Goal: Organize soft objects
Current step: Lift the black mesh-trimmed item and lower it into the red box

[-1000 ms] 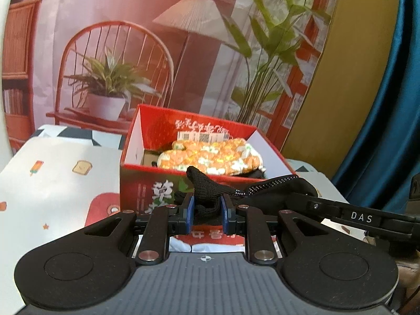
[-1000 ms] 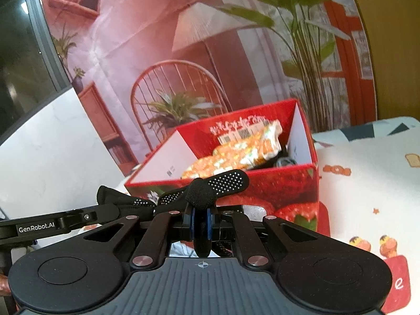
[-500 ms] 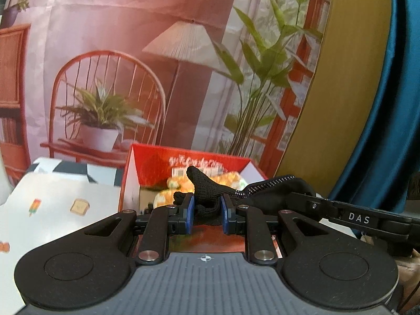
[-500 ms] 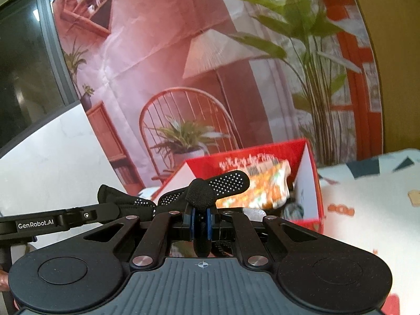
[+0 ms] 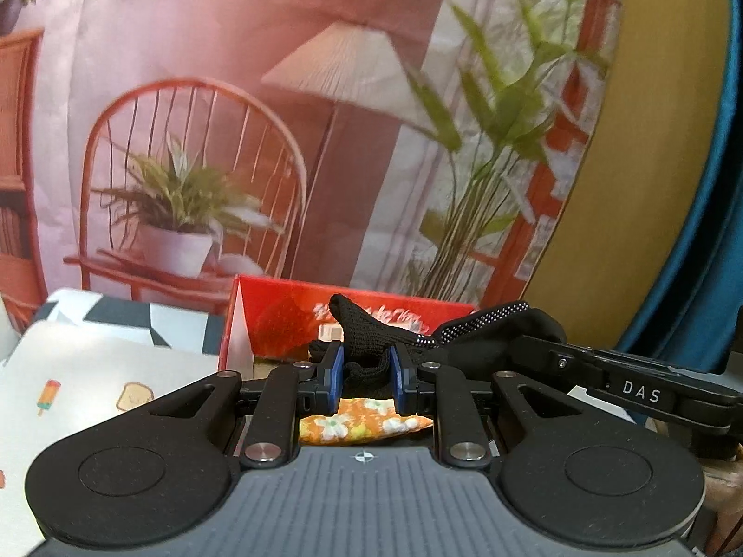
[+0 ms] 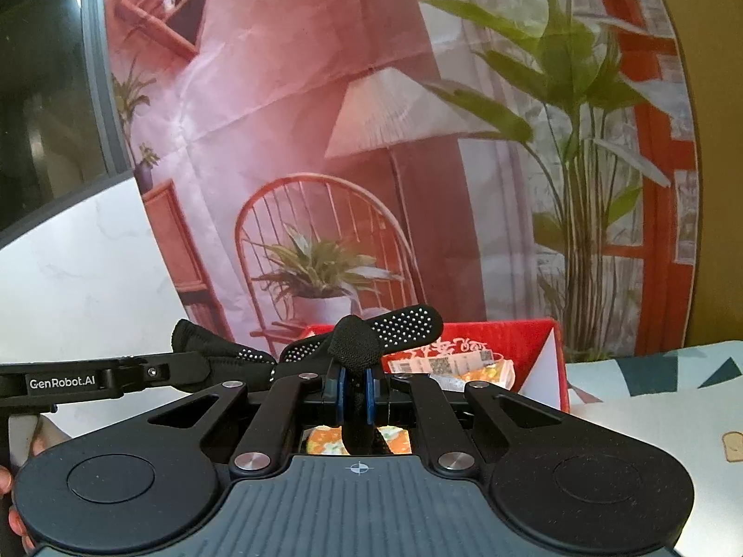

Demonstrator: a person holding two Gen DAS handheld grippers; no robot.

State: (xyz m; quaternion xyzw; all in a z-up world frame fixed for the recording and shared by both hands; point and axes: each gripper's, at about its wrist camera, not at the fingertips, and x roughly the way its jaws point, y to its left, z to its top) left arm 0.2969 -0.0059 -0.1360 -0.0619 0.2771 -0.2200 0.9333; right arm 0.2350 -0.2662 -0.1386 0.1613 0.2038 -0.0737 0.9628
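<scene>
A black knitted glove with white grip dots [image 5: 469,329] is stretched between both grippers. My left gripper [image 5: 367,371] is shut on one end of the glove. My right gripper [image 6: 355,387] is shut on the other end [image 6: 355,343], with a dotted finger [image 6: 408,320] sticking out. Both hold the glove over an open red cardboard box [image 5: 278,320], also in the right wrist view [image 6: 520,329]. An orange floral soft pouch [image 5: 362,422] lies in the box just below the grippers, seen in the right wrist view too [image 6: 325,443].
The box stands on a table with a light cloth printed with small pictures [image 5: 93,380]. A printed backdrop of a chair, lamp and plants [image 5: 195,162] hangs right behind the box. A blue curtain [image 5: 715,232] hangs at the right.
Both grippers have carried the glove forward and over the box; the box has slid down in view and the floral pouch now shows under the fingers. Both stay shut on the glove.
</scene>
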